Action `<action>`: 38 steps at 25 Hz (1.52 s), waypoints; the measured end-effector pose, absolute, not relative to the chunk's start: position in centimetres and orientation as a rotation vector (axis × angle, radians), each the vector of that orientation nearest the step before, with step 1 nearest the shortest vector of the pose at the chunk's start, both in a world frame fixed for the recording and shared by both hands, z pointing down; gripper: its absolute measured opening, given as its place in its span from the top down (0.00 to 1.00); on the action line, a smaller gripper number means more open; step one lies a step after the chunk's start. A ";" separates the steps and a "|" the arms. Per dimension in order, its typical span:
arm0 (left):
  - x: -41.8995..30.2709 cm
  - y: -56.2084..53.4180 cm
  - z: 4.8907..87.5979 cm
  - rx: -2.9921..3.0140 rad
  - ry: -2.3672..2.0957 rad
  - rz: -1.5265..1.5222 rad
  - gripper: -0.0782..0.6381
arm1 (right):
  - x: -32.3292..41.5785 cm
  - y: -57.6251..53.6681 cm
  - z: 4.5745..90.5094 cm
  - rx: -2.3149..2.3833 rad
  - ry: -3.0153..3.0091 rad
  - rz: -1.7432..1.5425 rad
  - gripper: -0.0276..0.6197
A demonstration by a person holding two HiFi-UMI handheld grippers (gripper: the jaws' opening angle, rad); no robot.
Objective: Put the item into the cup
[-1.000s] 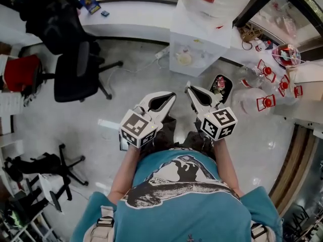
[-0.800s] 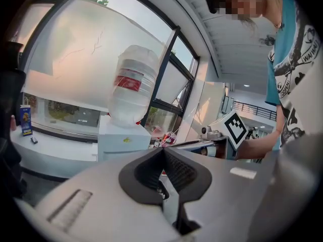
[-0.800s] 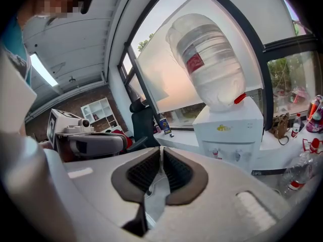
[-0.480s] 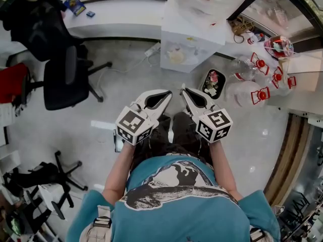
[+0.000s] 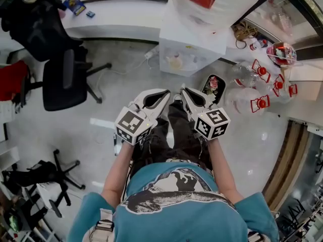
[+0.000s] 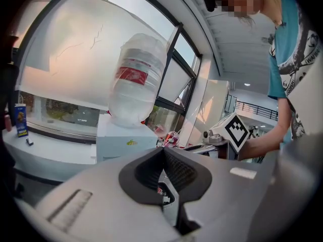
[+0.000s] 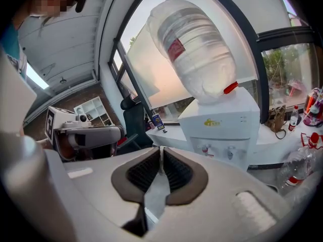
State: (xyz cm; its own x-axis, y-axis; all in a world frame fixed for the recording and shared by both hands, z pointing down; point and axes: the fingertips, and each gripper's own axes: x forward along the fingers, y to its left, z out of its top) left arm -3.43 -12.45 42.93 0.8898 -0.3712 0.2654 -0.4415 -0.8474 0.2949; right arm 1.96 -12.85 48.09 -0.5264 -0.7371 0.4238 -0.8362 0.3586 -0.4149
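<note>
I cannot pick out a cup or an item to go into it in any view. In the head view my left gripper (image 5: pixel 164 93) and right gripper (image 5: pixel 183 89) are held side by side at waist height above the floor, pointing towards a white water dispenser (image 5: pixel 192 49). The left gripper (image 6: pixel 162 151) has its ribbed pads together at the tips, with nothing between them. The right gripper (image 7: pixel 160 149) is likewise shut and holds nothing. Each gripper shows in the other's view.
A large water jug (image 7: pixel 194 49) sits upside down on the dispenser. Several clear bottles with red caps (image 5: pixel 260 102) lie at the right near a counter. A black dish (image 5: pixel 213 87) is on the floor. A black office chair (image 5: pixel 65 79) stands left, before a white counter (image 5: pixel 116 16).
Both grippers have sunk a little and drifted slightly left in the head view. Their jaws look the same as before.
</note>
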 end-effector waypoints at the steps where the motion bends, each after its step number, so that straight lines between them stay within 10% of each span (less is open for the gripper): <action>1: -3.3 -12.9 43.0 2.704 -0.612 0.280 0.88 | 2.2 -13.4 48.4 1.428 -2.447 0.902 0.92; 38: -2.0 -21.0 55.5 2.588 -0.738 0.429 0.88 | 5.6 -28.0 74.3 1.472 -2.167 1.040 0.92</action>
